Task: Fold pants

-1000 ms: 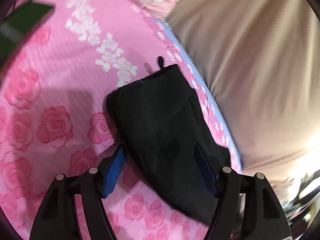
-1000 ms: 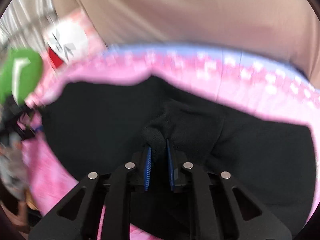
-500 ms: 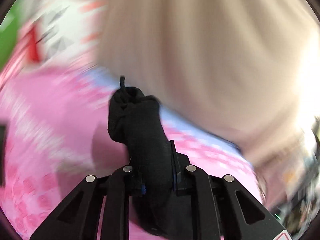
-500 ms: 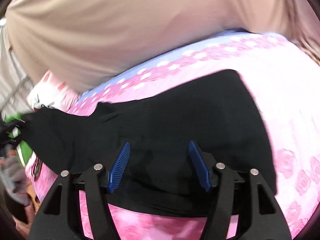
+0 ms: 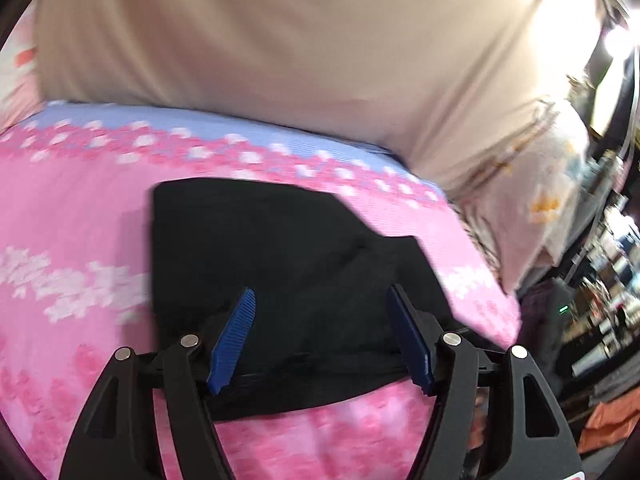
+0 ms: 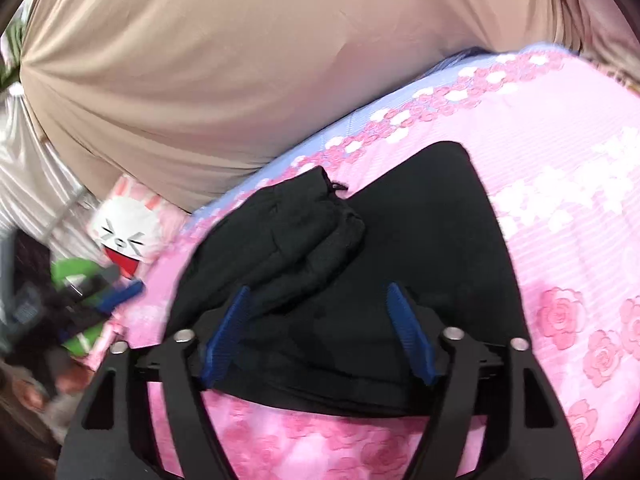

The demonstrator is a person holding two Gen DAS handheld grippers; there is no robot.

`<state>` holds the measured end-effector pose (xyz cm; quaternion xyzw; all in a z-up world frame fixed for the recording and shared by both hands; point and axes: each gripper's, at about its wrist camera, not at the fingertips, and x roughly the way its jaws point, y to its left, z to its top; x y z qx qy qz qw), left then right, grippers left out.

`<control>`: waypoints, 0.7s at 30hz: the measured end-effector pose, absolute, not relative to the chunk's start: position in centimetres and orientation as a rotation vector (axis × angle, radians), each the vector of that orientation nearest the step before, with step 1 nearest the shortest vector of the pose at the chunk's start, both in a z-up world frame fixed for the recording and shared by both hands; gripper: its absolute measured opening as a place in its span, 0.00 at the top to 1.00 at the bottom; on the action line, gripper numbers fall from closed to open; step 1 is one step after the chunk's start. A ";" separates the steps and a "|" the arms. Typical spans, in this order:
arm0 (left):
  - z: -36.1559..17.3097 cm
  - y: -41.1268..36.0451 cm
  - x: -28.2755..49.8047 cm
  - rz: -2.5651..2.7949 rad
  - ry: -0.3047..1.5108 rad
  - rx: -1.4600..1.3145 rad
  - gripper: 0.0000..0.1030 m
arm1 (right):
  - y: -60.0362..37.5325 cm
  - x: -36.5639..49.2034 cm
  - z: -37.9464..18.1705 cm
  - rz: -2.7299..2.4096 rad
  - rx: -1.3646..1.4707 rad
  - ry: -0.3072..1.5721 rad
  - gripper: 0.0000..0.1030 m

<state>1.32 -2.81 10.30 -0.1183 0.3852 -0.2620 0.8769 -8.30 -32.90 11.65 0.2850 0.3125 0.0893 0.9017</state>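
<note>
Ahead of the left gripper [image 5: 320, 312], the black pants [image 5: 288, 248] lie folded on a pink rose-print bedsheet [image 5: 72, 224]. Its 2 blue-padded fingers [image 5: 234, 336] stand wide apart above the cloth, having just been opening, and the fabric seen between them is not pinched by either pad. Beyond the pants, the sheet's pale blue border [image 5: 208, 126] runs under a large beige fabric [image 5: 280, 48] that fills the upper part of this view. To the right of this gripper, past the bed's edge, a cluttered room shows only as blur.

Below the right gripper [image 6: 318, 308] the same pants [image 6: 432, 248] spread across the bedsheet [image 6: 568, 184]. Its jaws too have just been opening and stand wide, with nothing gripped; the black cloth lies between and under the blue pads [image 6: 408, 332] without being pressed. Just ahead and left of its left finger, a thicker bunched layer of the pants [image 6: 296, 232] sits on top of the flat part, a short drawstring end poking out at its far corner. Farther left, off the edge of the pants, a white bunny-face cushion [image 6: 124, 232] rests at the sheet's edge, and a green and black object [image 6: 76, 280] shows beside it, too blurred to name. No container appears in either view.
</note>
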 end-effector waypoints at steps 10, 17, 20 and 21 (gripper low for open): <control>8.9 3.7 1.1 -0.427 0.833 -0.322 0.36 | -31.1 0.4 10.2 0.206 0.696 0.793 0.62; 8.3 5.1 1.1 -0.473 0.857 -0.385 0.36 | -27.9 -3.9 20.9 0.274 0.507 0.539 0.84; 8.0 5.4 1.3 -0.533 0.872 -0.450 0.35 | -28.5 -7.3 22.0 0.177 0.394 0.493 0.84; 7.8 5.3 1.4 -0.546 0.881 -0.461 0.35 | -29.1 -7.8 20.9 0.126 0.369 0.523 0.84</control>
